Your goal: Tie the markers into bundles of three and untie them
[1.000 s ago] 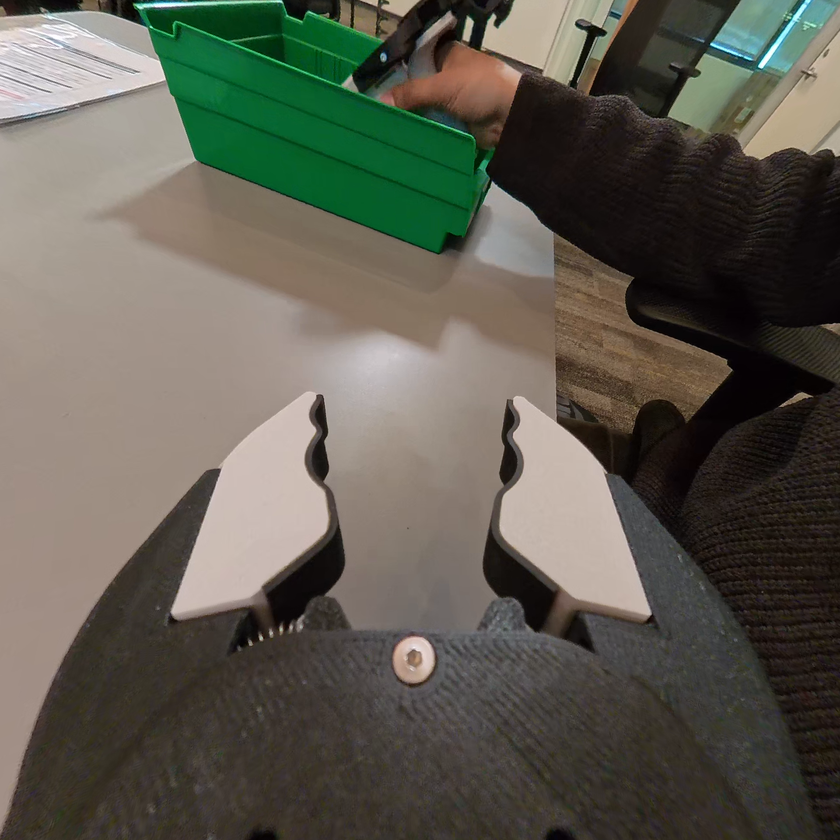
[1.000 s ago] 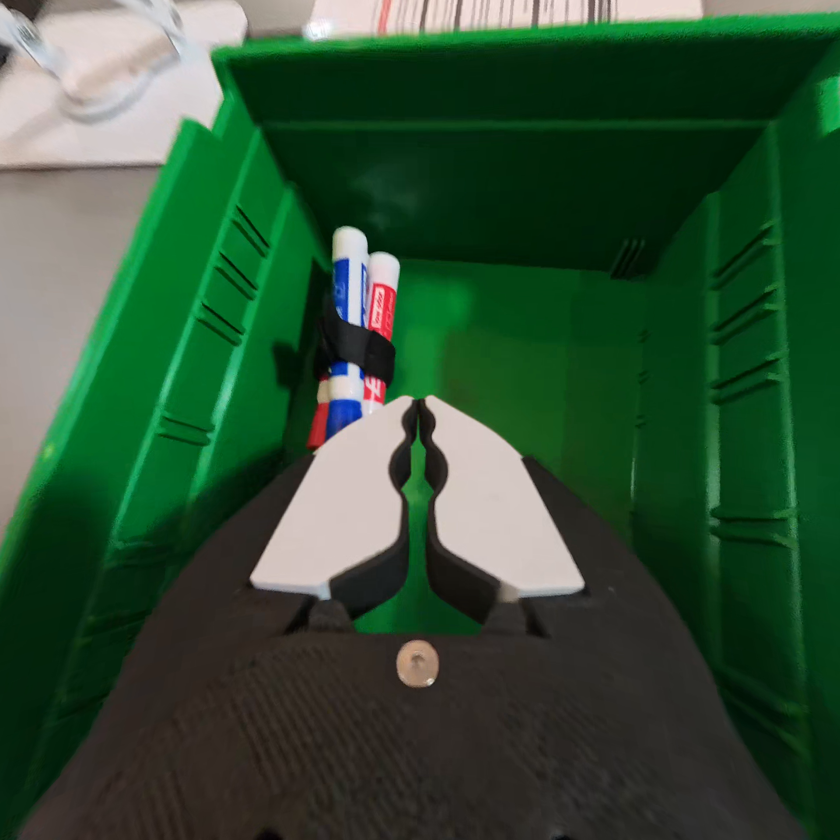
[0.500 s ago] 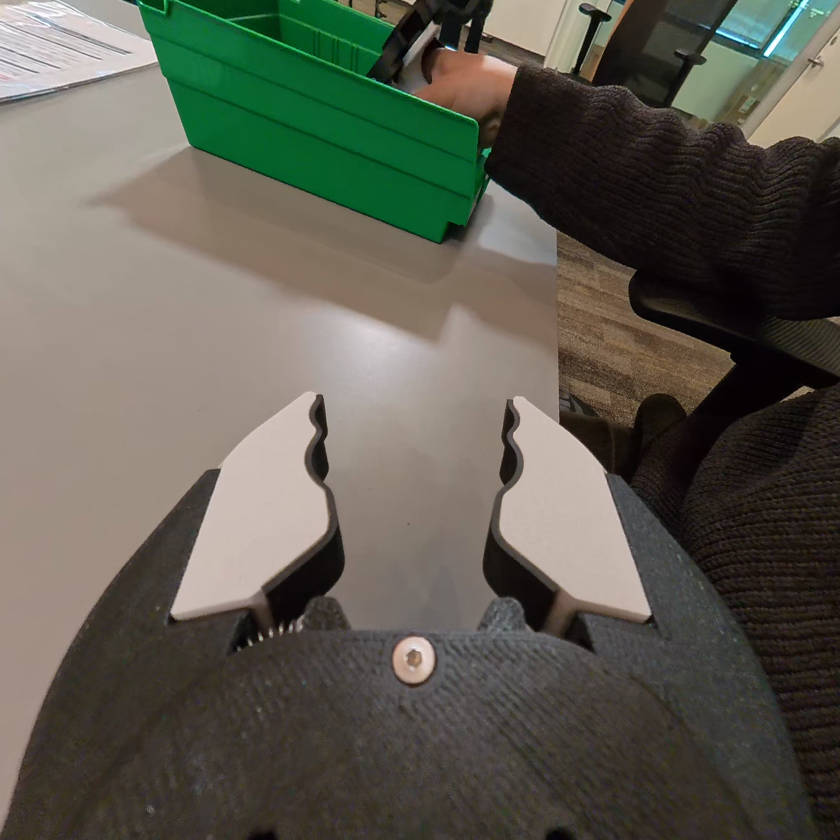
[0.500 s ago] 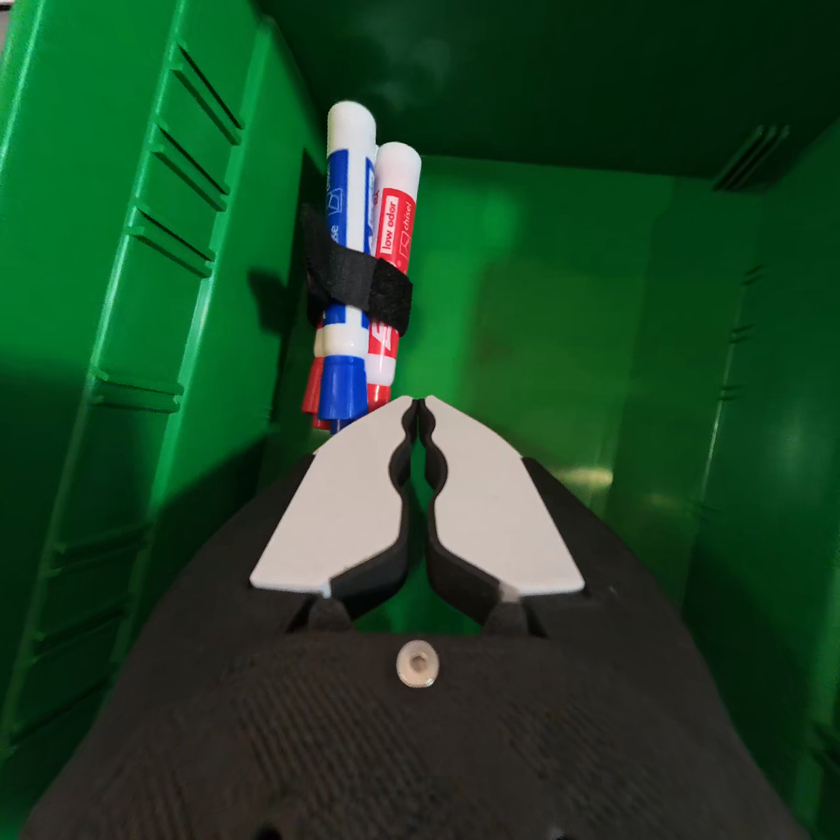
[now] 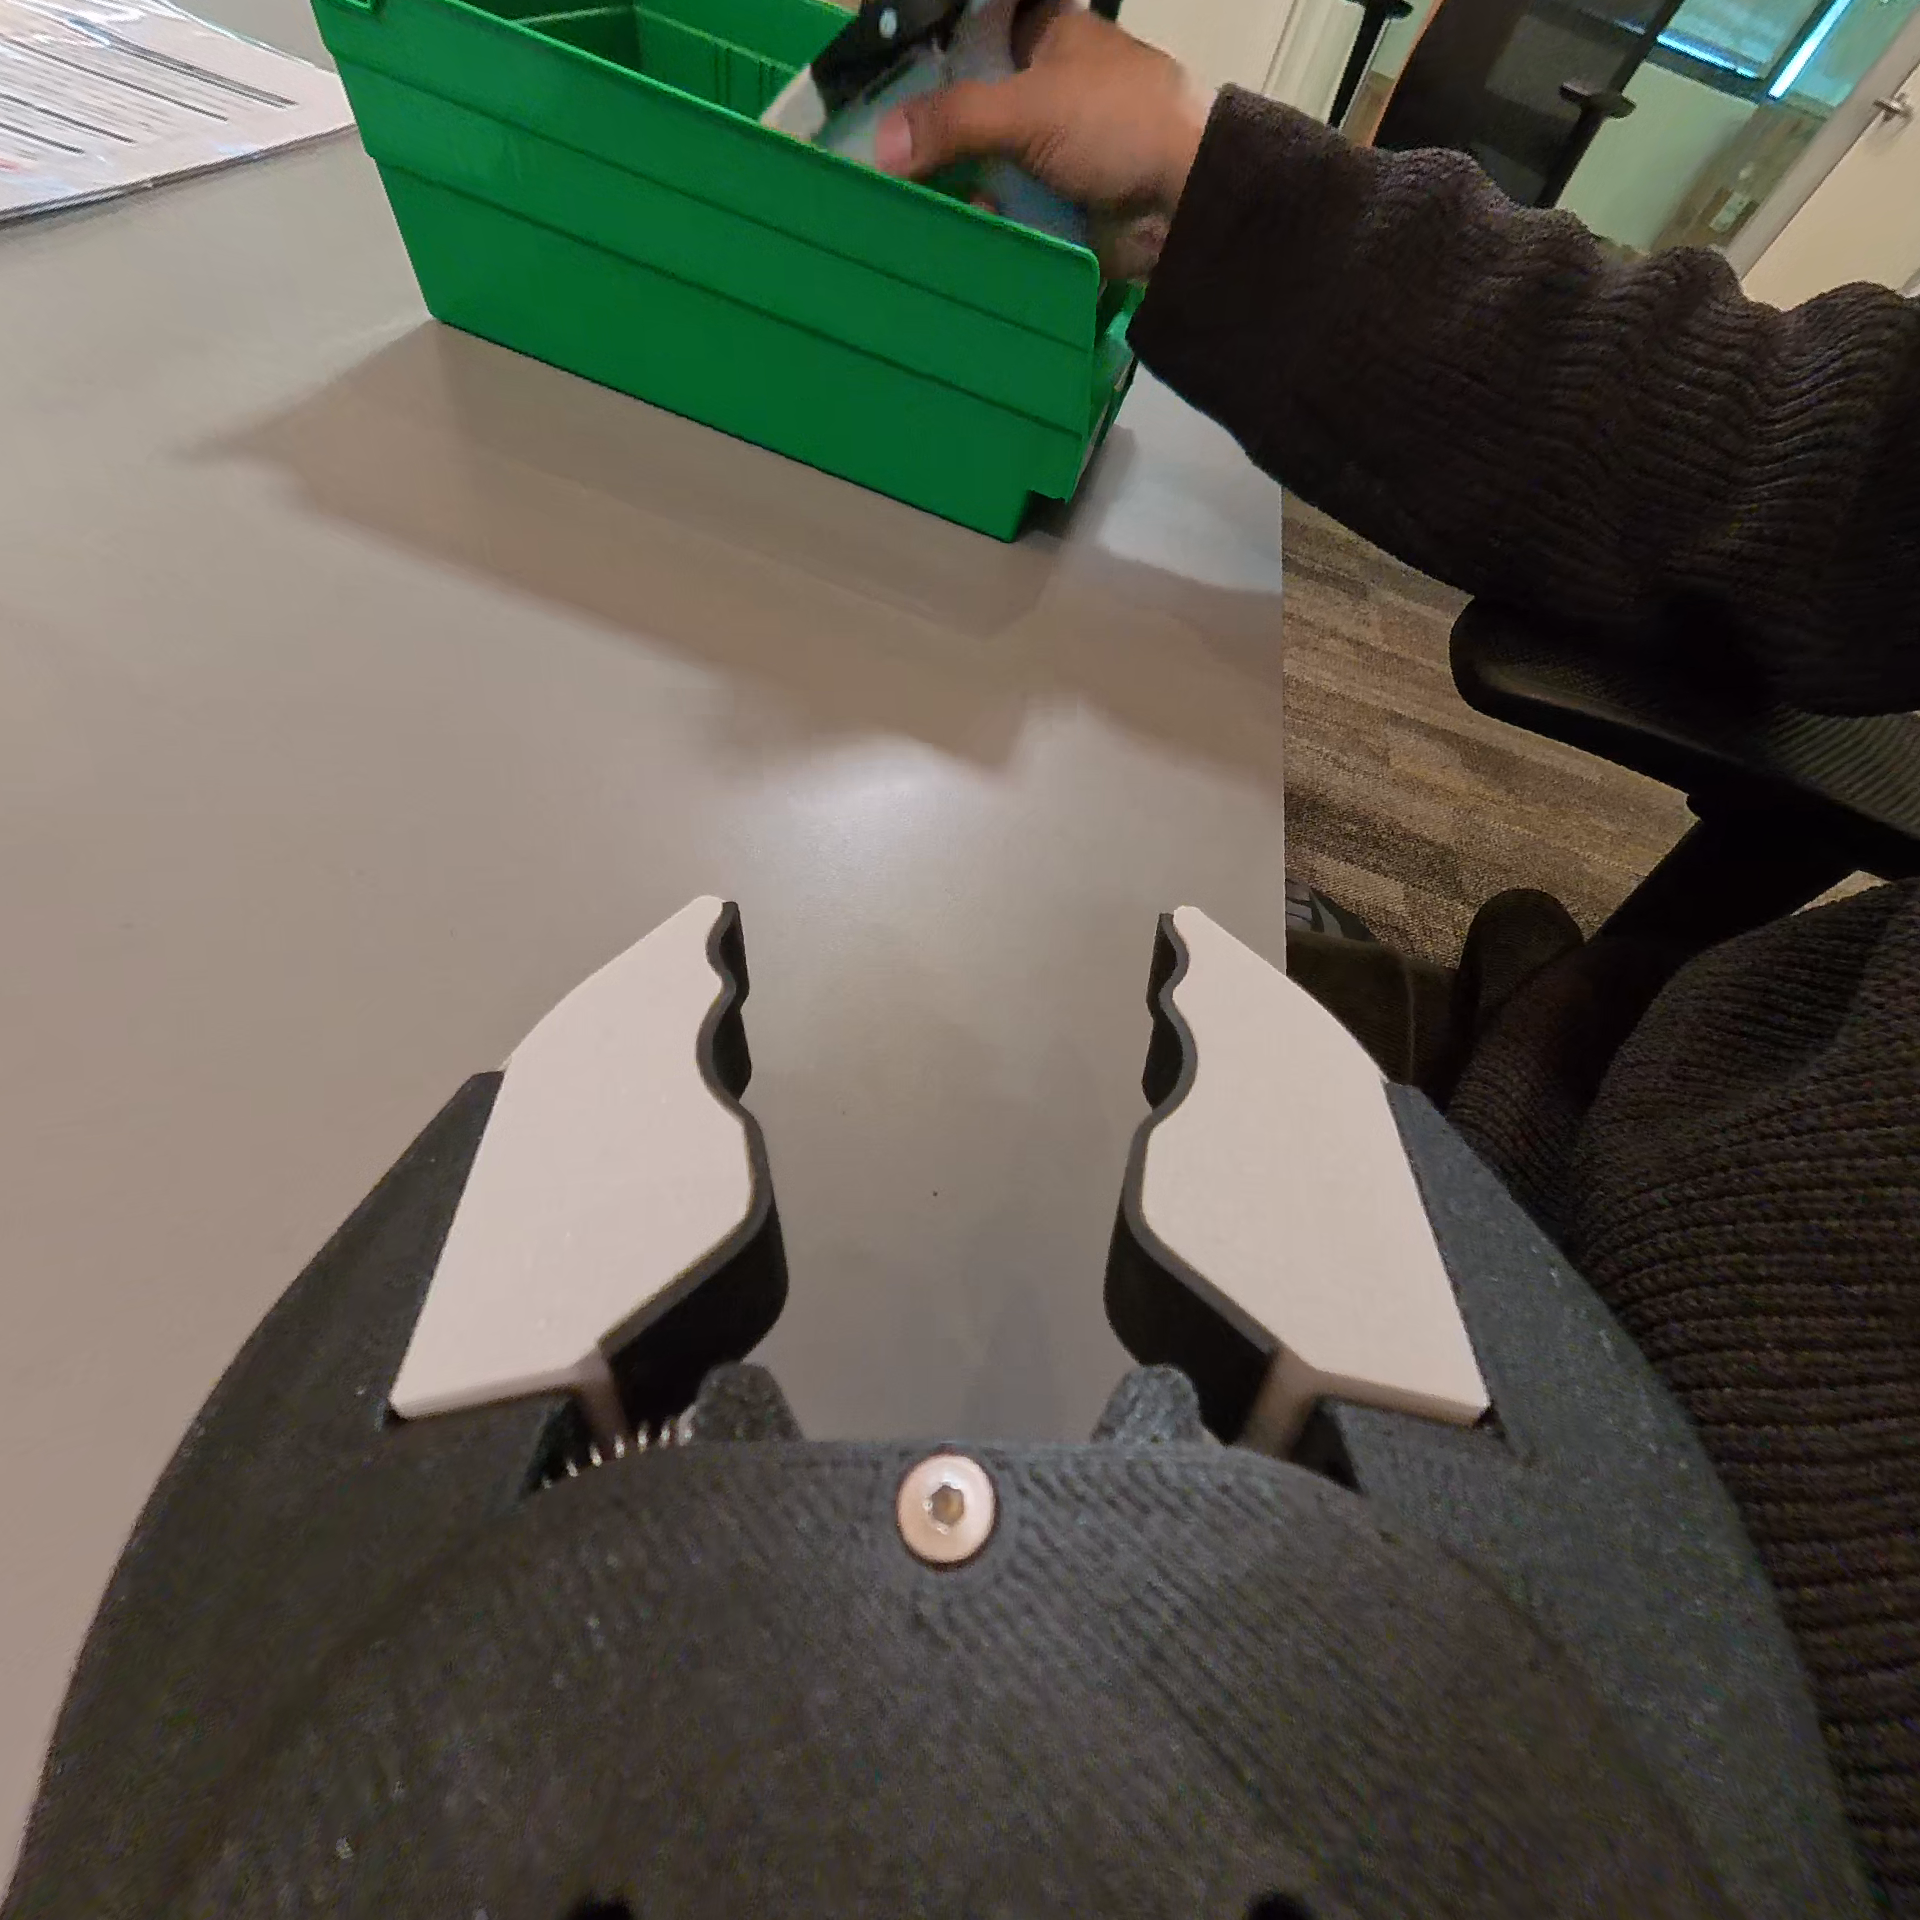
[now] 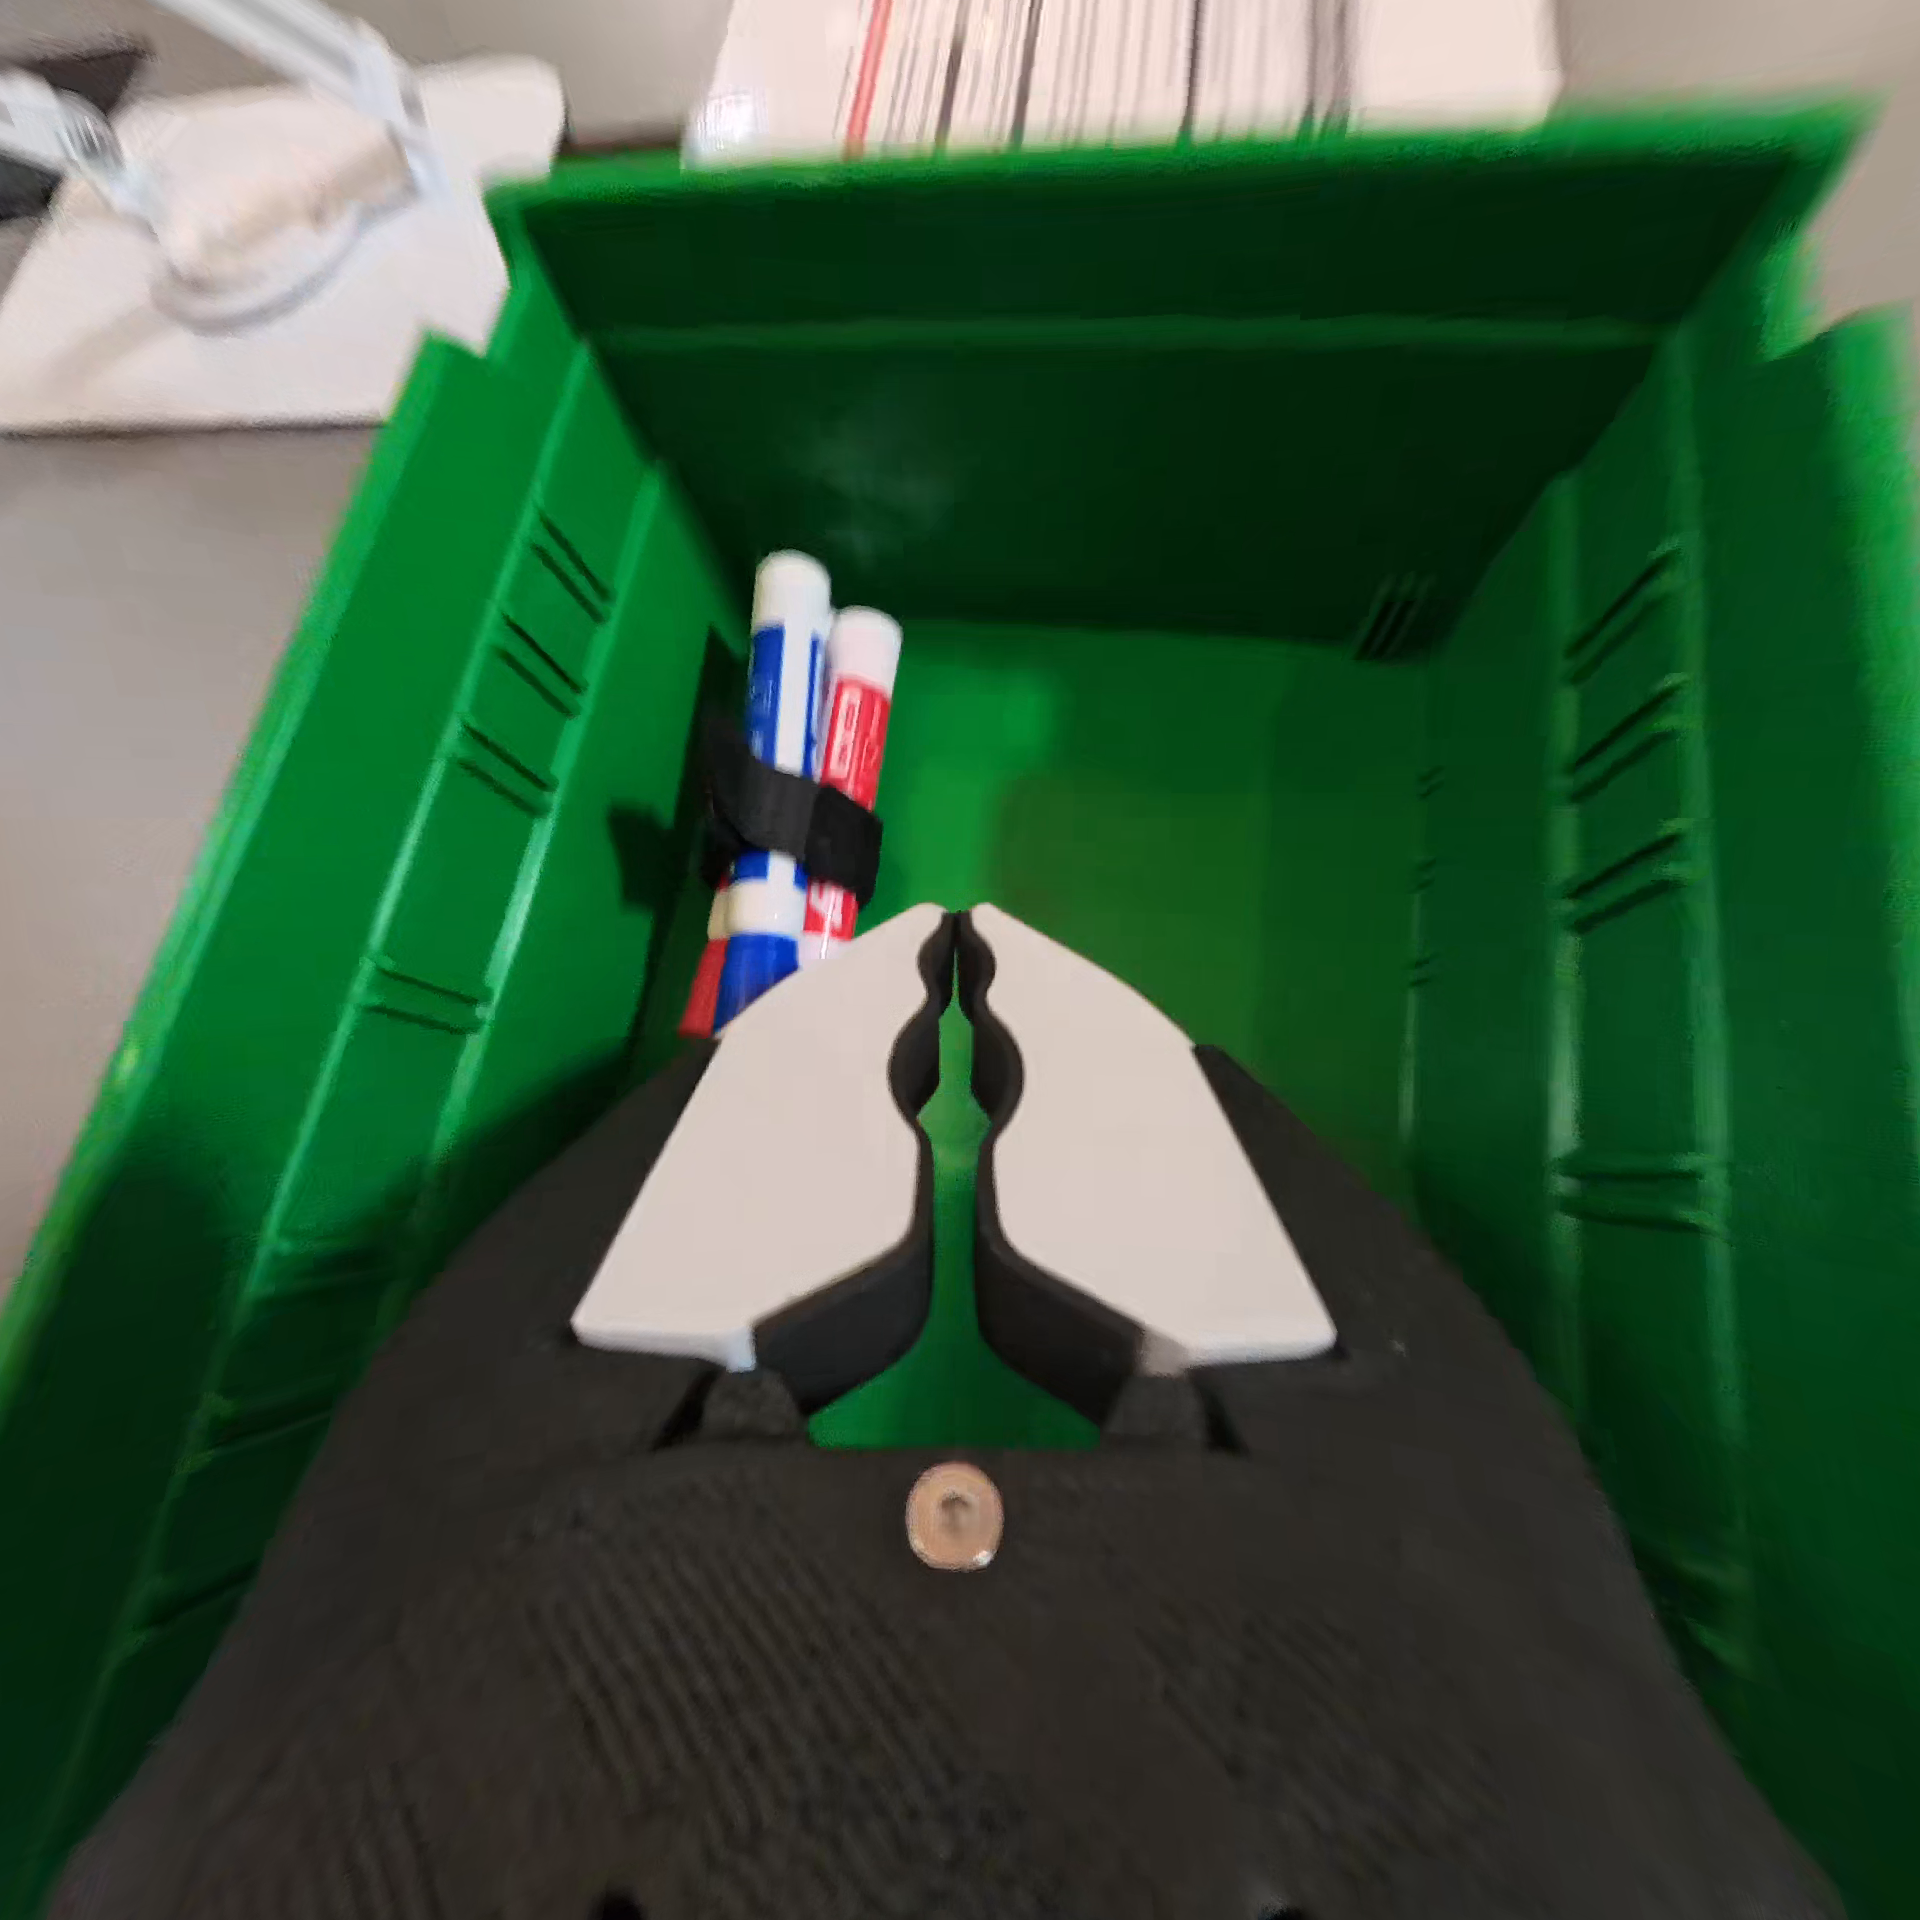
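A bundle of blue and red markers [image 6: 800,800], bound by a black strap, lies on the floor of a green plastic bin [image 6: 1143,831] against its left wall. My right gripper [image 6: 954,920] is shut and empty, raised over the bin with its tips just right of the bundle's near end. In the left wrist view the bin [image 5: 727,291] stands at the far side of a grey table [image 5: 416,779], and a hand in a dark sleeve [image 5: 1039,114] holds the right gripper over it. My left gripper [image 5: 951,925] is open and empty above the table near its right edge.
A printed sheet [image 5: 114,114] lies on the table left of the bin. Beyond the bin are white paper with dark lines [image 6: 1122,73] and a white object with a cable [image 6: 260,229]. A chair armrest [image 5: 1662,727] and carpet floor [image 5: 1403,727] lie right of the table edge. My right fingertips sit around 40 cm from my left ones.
My right gripper dipped deep into the bin toward the markers half a second ago and has now pulled back up and out, still shut. My left gripper has stayed open and nearly still.
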Demonstrator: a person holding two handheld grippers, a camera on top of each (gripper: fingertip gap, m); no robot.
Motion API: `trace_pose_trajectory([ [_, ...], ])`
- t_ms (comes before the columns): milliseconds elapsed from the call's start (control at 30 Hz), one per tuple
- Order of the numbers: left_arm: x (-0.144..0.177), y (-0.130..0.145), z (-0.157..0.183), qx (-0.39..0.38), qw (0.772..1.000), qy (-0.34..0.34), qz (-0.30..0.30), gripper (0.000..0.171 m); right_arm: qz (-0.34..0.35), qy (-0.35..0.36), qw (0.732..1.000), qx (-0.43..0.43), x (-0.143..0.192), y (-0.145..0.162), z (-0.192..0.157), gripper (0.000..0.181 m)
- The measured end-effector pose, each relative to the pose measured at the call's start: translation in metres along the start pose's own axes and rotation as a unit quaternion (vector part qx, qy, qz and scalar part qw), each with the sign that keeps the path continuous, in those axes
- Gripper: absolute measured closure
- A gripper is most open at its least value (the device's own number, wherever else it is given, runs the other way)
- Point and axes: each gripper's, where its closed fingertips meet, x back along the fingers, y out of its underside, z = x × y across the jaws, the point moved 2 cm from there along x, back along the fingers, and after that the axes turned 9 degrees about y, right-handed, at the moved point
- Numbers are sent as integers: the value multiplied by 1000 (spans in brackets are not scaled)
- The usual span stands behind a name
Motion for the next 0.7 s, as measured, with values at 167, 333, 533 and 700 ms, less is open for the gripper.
trace_pose_trajectory([
  [167,13,-4,-34,12,991,-131,20,99,206,159,963,77,63,-65,15,179],
  [333,49,-15,-67,20,957,-279,79,111,332,240,901,144,116,-101,-30,161],
  [533,104,-24,-90,-49,881,-462,88,111,392,157,889,177,128,-84,-150,171],
  [700,123,-37,-75,-85,869,-460,161,129,326,-78,931,145,124,-19,-274,180],
])
